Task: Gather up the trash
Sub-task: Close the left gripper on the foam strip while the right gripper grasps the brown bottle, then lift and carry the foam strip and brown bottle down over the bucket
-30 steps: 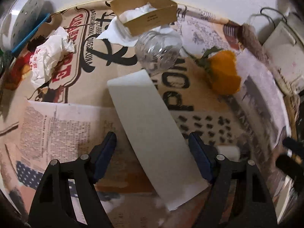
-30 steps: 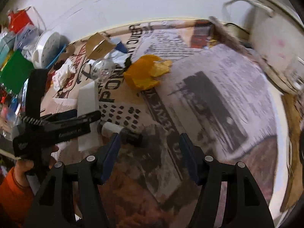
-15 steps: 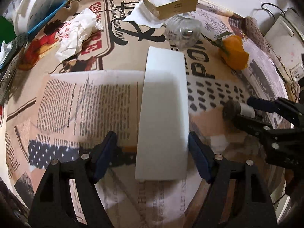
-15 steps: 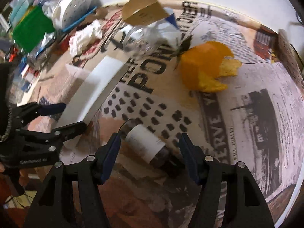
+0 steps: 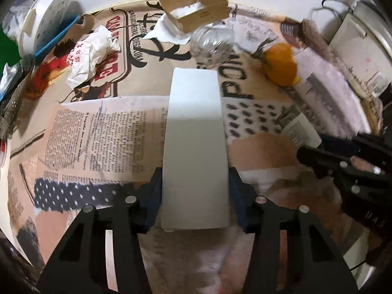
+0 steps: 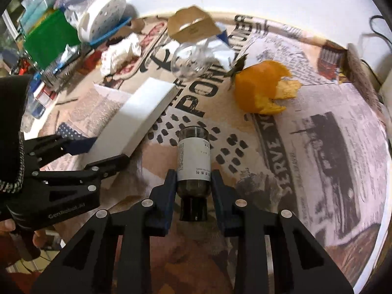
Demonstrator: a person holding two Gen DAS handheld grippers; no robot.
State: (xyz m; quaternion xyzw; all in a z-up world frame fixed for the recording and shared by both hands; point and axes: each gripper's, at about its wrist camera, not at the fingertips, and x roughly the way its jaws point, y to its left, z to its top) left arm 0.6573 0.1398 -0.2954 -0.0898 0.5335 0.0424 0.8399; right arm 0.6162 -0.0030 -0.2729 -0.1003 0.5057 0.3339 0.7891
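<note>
My left gripper [image 5: 195, 196] is shut on a long white box [image 5: 196, 134], which lies lengthwise between its blue pads; the box also shows in the right wrist view [image 6: 137, 115]. My right gripper [image 6: 193, 186] is shut on a small dark bottle [image 6: 193, 161] with a white label, lying on its side, cap towards me. The bottle shows at the right of the left wrist view [image 5: 302, 132]. Both rest on the newspaper-print table [image 6: 306, 132].
An orange peel [image 6: 257, 93], a clear plastic bottle [image 6: 191, 61], a crumpled white wrapper [image 6: 120, 51] and a brown cardboard box [image 6: 193, 27] with tissue lie further back. A white perforated disc [image 6: 103, 17] and green clutter [image 6: 49, 39] stand at the far left.
Both grippers have closed: the left pads came in against the white box, the right pads against the dark bottle. Both moved forward over their objects.
</note>
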